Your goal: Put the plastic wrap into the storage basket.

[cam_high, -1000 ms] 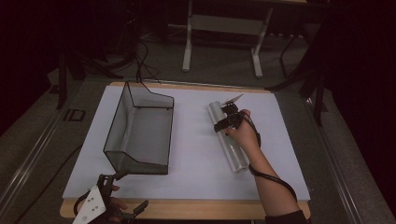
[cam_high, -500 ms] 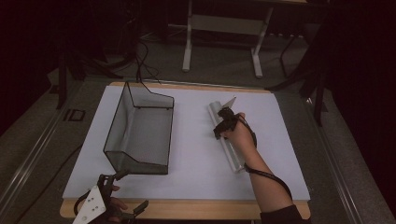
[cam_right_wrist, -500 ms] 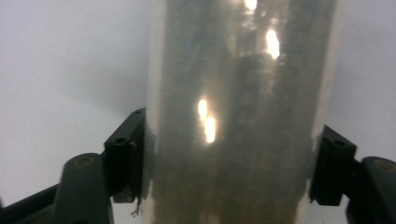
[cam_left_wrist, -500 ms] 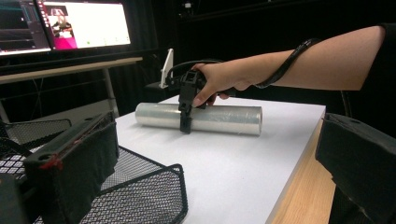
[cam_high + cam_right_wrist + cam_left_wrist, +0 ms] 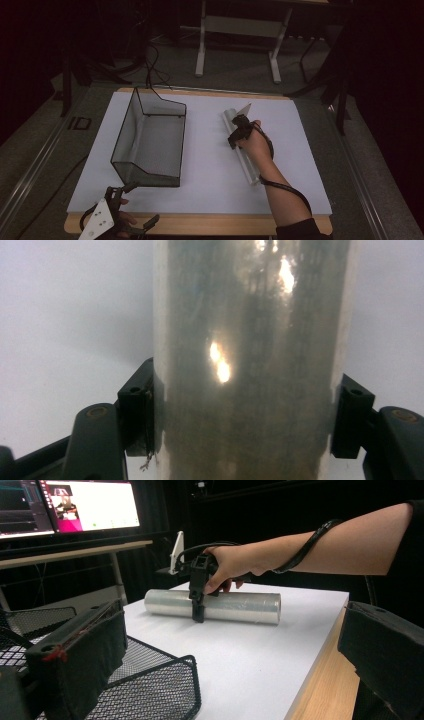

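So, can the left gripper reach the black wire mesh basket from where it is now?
Probably yes. The left gripper sits at the table's near edge, right by the black wire mesh basket, its fingers open, with nothing between them.

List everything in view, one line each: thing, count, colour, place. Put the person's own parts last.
roll of clear film: one, clear and shiny, lying on the right half of the table, clamped by the right gripper.
wire mesh basket: one, black, on the left half of the table, apart from the roll.
table: one, white top with a wooden edge.
monitors: two, lit, on a desk behind the table in the left gripper view.
right gripper: one, black, jaws just closed on the roll's sides.
left gripper: one, black with a grey plate, at the table's near left edge, jaws apart, holding nothing.
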Action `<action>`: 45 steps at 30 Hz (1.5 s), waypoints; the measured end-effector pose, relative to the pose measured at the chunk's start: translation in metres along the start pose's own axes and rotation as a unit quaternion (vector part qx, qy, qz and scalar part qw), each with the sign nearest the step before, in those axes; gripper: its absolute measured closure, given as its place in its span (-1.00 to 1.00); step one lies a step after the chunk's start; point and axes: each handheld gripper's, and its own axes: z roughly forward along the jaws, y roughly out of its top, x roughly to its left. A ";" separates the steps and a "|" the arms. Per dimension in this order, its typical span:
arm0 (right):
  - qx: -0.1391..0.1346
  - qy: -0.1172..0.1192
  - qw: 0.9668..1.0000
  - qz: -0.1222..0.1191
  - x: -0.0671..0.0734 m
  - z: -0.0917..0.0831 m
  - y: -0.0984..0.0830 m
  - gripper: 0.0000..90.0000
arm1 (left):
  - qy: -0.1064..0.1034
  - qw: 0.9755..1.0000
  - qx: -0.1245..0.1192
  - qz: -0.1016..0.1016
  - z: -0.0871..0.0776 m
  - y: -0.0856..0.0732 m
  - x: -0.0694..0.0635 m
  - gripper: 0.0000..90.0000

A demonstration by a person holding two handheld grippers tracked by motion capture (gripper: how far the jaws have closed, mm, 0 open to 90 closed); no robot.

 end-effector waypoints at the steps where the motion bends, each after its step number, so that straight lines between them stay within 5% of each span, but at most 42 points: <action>1: 0.000 0.000 1.000 0.000 0.000 0.000 0.000 -0.29 | 0.000 1.000 0.000 0.000 0.000 0.000 0.000 -1.00; 4: -0.003 0.016 1.000 0.017 -0.003 -0.005 -0.001 -0.29 | 0.001 1.000 0.000 0.001 0.000 0.000 0.000 -1.00; 11: -0.007 0.017 1.000 0.010 -0.001 -0.026 0.001 -0.28 | 0.003 1.000 0.000 0.000 0.000 0.000 0.000 -1.00; 23: -0.030 0.055 0.998 0.026 0.000 -0.064 0.008 -0.28 | 0.005 1.000 0.000 0.001 0.001 0.000 0.000 -1.00; 31: -0.062 0.100 0.993 0.030 0.010 -0.085 0.014 -0.28 | 0.004 1.000 0.002 0.004 0.000 0.000 -0.001 -1.00; 35: -0.075 0.137 0.987 0.026 0.023 -0.096 0.019 -0.28 | 0.003 1.000 0.001 0.004 0.001 0.000 0.000 -1.00; 45: -0.112 0.173 0.978 0.024 0.051 -0.121 0.031 -0.28 | 0.001 1.000 -0.002 0.003 0.002 0.000 0.001 -1.00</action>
